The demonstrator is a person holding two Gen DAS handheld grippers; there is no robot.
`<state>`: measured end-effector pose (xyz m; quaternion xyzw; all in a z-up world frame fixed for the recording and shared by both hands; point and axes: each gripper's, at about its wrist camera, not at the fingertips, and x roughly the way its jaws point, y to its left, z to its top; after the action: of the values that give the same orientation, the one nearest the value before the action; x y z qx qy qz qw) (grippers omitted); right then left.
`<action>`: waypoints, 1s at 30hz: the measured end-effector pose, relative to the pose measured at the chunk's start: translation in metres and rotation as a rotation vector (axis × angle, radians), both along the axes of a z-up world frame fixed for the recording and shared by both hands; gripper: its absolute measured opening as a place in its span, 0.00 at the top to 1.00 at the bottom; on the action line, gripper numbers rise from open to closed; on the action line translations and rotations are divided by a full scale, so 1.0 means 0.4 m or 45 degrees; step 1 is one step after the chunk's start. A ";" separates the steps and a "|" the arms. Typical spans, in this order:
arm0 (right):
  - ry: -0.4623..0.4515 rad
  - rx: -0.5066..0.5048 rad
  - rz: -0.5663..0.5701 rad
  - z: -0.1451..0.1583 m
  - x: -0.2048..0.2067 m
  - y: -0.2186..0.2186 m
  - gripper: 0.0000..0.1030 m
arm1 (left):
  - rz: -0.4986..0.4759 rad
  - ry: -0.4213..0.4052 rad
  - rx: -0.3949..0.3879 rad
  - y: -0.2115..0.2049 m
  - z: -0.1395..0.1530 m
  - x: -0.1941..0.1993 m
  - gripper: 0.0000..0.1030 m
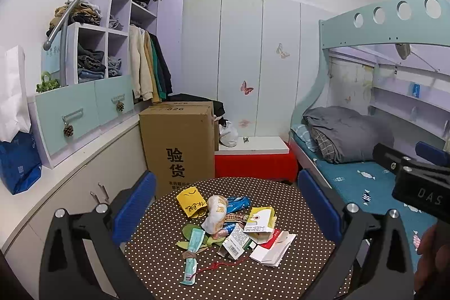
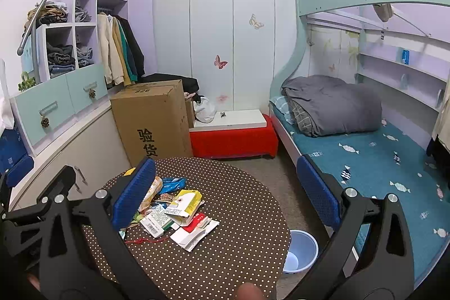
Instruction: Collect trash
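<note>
Both tools wide and empty — left tool (image 1: 225, 204) and right tool (image 2: 225, 193) hover short of the trash pile (image 1: 230, 227) mid-worktop (image 1: 281, 280), blue bin (image 2: 301, 252) on the floor off its right edge — likely ready for drops.

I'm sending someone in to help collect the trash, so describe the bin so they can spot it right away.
Find the round brown polka-dot table in the middle of the room. On the floor at its edge, between the table and the bunk bed, stands a small pale blue plastic bin. It is the only open, round container there, and looks empty.
</note>
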<state>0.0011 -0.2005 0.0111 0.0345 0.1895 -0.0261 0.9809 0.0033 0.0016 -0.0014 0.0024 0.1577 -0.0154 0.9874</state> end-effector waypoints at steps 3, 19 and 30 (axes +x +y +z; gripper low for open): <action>0.000 0.001 0.002 -0.001 0.000 0.001 0.05 | -0.002 -0.001 -0.001 0.001 -0.001 0.000 0.04; 0.004 0.000 -0.003 -0.004 0.001 0.009 0.05 | -0.003 -0.010 0.017 -0.008 -0.009 -0.003 0.04; 0.013 -0.007 0.007 -0.013 0.007 0.015 0.05 | -0.005 -0.007 0.019 -0.007 -0.008 -0.002 0.04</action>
<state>0.0041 -0.1946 0.0059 0.0313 0.1946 -0.0240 0.9801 0.0025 -0.0010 -0.0047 0.0102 0.1550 -0.0161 0.9877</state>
